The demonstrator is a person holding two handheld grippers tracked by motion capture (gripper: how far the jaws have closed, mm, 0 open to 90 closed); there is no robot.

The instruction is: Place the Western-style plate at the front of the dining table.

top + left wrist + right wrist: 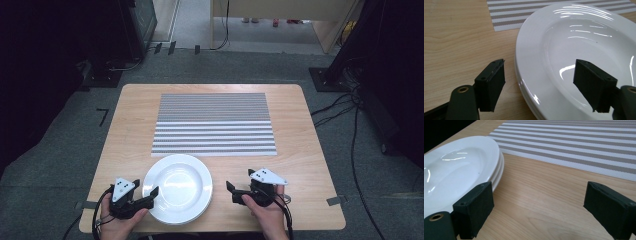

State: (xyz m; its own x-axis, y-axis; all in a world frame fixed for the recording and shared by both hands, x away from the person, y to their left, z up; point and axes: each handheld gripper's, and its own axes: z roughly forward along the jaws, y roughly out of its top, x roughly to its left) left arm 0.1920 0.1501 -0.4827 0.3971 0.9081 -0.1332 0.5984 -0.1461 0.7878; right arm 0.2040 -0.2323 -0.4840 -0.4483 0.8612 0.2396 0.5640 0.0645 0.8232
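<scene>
Wooden table [125, 130], striped mat [214, 125]; left hand-held gripper [149, 192] straddles plate stack [177, 187] rim, unclamped; right hand-held gripper [231, 192] wide.

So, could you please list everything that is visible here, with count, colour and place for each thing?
plates: a stack, apparently three by the rims in the right gripper view, white, near edge of the table between the two grippers
placemat: one, grey and white stripes, middle of the table, beyond the plates
table: one, light wood, centre of the room
floor: grey carpet, around the table, with black cables at the right
left hand-held gripper: one, black with a grey plate on top, at the left rim of the plates, one jaw over the rim and one outside it, not pressing
right hand-held gripper: one, black with a grey plate on top, right of the plates, jaws open over bare wood
hands: two, at the near edge
</scene>
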